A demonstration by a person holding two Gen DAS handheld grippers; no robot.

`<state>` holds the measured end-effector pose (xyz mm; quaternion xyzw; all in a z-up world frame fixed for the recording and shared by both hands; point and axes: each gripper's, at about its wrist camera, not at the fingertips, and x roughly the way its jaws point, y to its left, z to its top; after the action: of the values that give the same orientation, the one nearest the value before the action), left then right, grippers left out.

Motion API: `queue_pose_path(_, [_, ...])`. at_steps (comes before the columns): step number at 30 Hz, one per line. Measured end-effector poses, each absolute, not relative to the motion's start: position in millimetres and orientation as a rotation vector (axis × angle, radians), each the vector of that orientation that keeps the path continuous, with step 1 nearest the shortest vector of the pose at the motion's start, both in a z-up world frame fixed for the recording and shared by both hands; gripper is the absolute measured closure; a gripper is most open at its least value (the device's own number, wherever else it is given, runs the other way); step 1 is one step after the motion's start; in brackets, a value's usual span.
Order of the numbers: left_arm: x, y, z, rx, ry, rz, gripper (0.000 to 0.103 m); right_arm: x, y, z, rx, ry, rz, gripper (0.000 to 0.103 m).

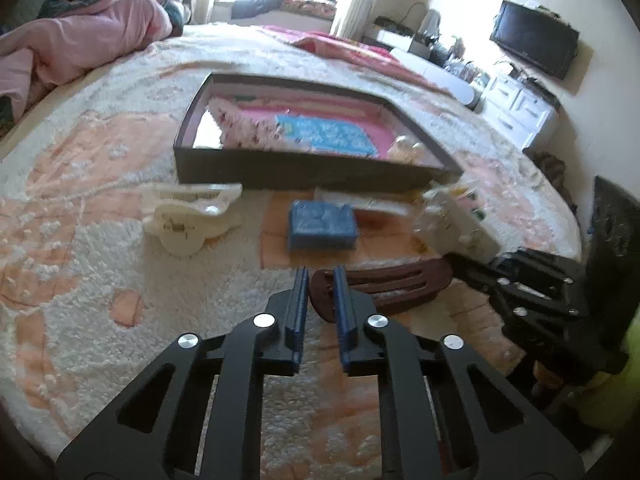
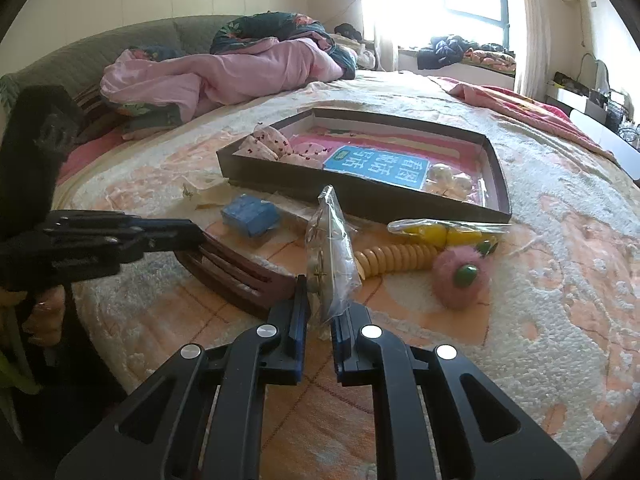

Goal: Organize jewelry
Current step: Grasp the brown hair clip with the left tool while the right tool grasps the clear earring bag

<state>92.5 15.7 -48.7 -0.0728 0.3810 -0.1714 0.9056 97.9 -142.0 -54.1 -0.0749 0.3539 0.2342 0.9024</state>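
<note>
Clear plastic crinkles between the right tongs (image 2: 320, 312), clenched on a small bag (image 2: 330, 256); its contents are hard to make out. Left tongs (image 1: 322, 280) grasp the end of a dark brown slotted hair clip (image 1: 384, 284) lying on the fuzzy bedspread (image 1: 100, 264), its tip partly hidden by the fingers
</note>
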Motion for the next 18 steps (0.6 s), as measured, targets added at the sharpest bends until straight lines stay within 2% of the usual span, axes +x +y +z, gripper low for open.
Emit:
queue_pose_path(5, [86.6, 12.6, -34.1, -0.155, 0.743, -0.375, 0.102, 95.2, -144.7, -47.6, -0.165, 0.694, 0.457, 0.093])
queue_pose_path(18, [89.3, -18.0, -5.2, -0.058, 0.682, -0.401, 0.103, 99.8, -170.1, -31.3, -0.118, 0.642, 0.368, 0.093])
